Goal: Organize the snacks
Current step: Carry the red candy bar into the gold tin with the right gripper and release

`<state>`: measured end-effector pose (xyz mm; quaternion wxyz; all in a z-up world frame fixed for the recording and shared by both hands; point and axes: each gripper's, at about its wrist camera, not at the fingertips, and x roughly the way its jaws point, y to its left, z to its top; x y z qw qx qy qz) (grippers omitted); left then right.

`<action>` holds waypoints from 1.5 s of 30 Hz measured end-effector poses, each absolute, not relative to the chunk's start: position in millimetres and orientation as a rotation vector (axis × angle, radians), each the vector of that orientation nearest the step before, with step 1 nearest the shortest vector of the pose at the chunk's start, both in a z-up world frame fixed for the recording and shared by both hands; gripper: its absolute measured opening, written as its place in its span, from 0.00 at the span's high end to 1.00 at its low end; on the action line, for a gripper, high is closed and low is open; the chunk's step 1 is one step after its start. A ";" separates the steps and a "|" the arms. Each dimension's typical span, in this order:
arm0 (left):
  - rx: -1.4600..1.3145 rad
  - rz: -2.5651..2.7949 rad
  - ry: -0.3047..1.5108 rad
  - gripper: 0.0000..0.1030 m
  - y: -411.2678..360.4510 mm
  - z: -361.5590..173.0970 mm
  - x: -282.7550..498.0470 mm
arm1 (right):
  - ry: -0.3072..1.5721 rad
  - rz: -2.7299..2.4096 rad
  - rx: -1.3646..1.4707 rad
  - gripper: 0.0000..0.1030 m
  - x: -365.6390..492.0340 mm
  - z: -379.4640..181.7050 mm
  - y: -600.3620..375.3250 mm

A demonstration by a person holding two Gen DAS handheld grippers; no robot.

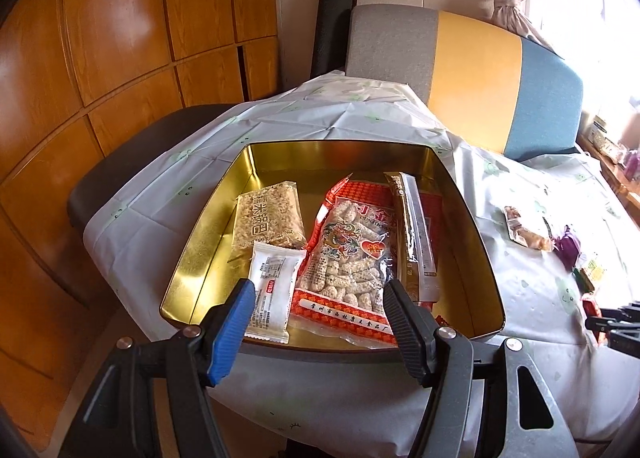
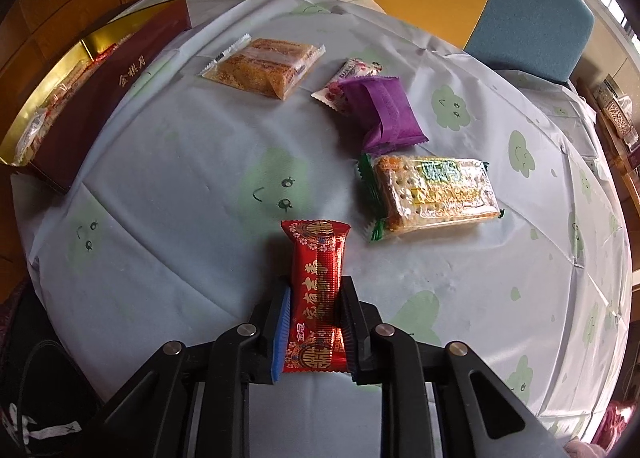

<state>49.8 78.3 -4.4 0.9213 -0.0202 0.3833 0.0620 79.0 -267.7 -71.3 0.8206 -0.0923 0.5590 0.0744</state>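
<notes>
Nearest the right wrist lens, a red foil snack packet with gold lettering [image 2: 318, 298] sits clamped crosswise between the fingers of the right gripper [image 2: 314, 308], its upper end projecting free above the pale plastic tablecloth printed with green cloud faces [image 2: 200, 218]. The left gripper [image 1: 320, 306] is spread wide and grasps nothing, poised over the near rim of the gold-lined rectangular tin [image 1: 472, 218], which already contains a clear rice-crisp pack [image 1: 268, 220], a white wrapped bar [image 1: 274, 290], a large red-bordered bag of puffed sticks [image 1: 352, 254] and a long gold sachet [image 1: 416, 234]. Outstanding on the cloth: an orange flaky cake pack [image 2: 262, 68], a purple pouch [image 2: 386, 114] overlapping a small pink-and-white wrapper [image 2: 352, 76], and a green-edged cracker pack [image 2: 434, 194]. Risk assessment: the slick foil may slip or pivot during carriage to the tin; excess squeeze could crush the contents.
</notes>
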 end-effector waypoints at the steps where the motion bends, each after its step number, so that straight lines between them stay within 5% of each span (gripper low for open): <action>1: -0.044 0.126 0.789 0.35 79.1 -4.9 49.5 | 1.180 0.164 -0.183 0.78 79.6 -67.2 -265.3; 16: -0.077 0.169 0.788 0.35 102.1 -8.3 43.8 | 0.987 0.556 -0.041 0.78 101.1 9.6 -127.0; 25: -0.112 0.200 0.802 0.35 119.8 -13.6 43.2 | 1.009 0.653 -0.093 0.75 123.3 -3.8 -38.2; 45: -0.097 0.200 0.809 0.35 117.4 -16.3 45.1 | 0.983 0.555 -0.097 0.70 113.1 -16.2 -51.1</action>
